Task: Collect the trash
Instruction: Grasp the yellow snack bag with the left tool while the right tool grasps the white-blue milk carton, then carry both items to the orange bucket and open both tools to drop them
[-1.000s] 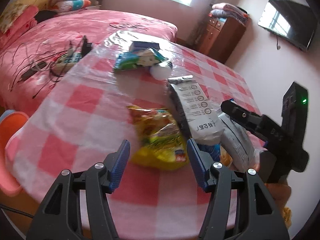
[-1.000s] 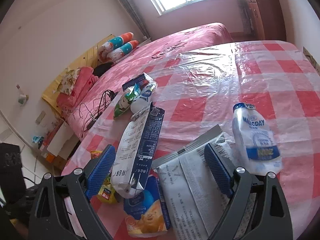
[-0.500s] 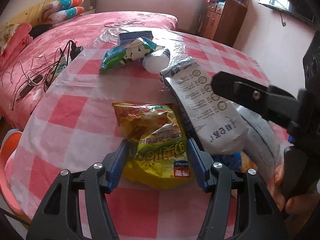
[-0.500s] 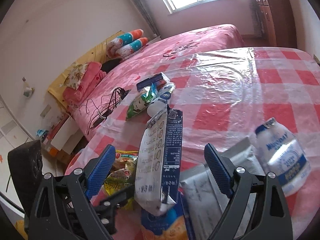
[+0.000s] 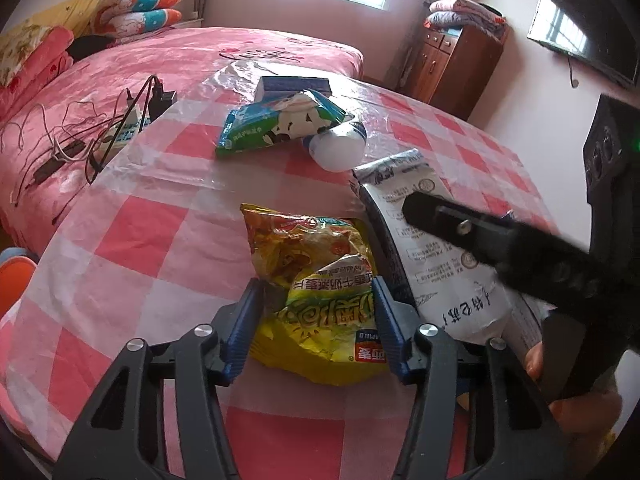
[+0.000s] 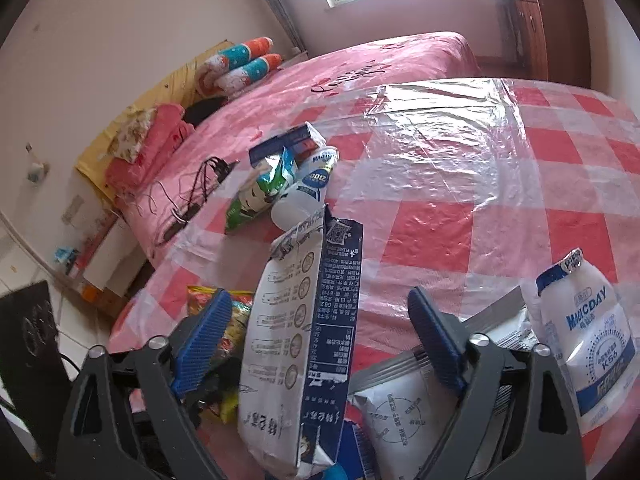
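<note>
Tongs, two pairs: left tongs (image 5: 316, 312) wide astride one yellow snack bag (image 5: 320, 280), right tongs (image 6: 320, 340) wide around one white milk-powder bag (image 6: 296, 340).

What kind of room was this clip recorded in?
Most likely a home bedroom: a bed with a pink cover and stacked pillows, a wooden dresser, and a wall-mounted TV surround the checked table.
</note>
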